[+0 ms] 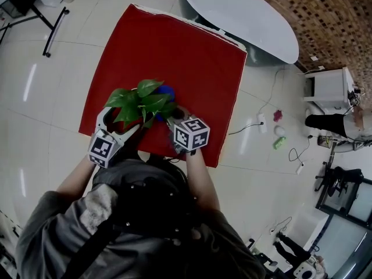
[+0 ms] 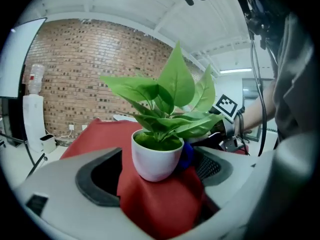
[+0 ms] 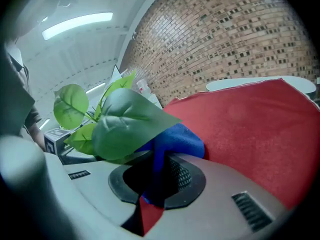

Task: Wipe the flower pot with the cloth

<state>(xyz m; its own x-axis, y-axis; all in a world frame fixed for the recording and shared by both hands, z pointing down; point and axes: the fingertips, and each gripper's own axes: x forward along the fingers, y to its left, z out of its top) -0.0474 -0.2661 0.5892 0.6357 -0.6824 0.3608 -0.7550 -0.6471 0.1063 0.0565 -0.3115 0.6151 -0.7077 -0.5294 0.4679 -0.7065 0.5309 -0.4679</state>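
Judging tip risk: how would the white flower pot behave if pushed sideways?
The white flower pot likely tips easily: narrow base, tall leaves above. Small with a smooth wall, it probably feels light and slippery.

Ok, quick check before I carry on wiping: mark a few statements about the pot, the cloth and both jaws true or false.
1. The right gripper has the blue cloth between its jaws. True.
2. The left gripper is shut on a leaf. False: its jaws stand apart, with the white flower pot between them.
3. The flower pot lies tipped on its side. False: it stands upright on the red tablecloth.
4. The blue cloth sits against the pot on the right gripper's side. True.
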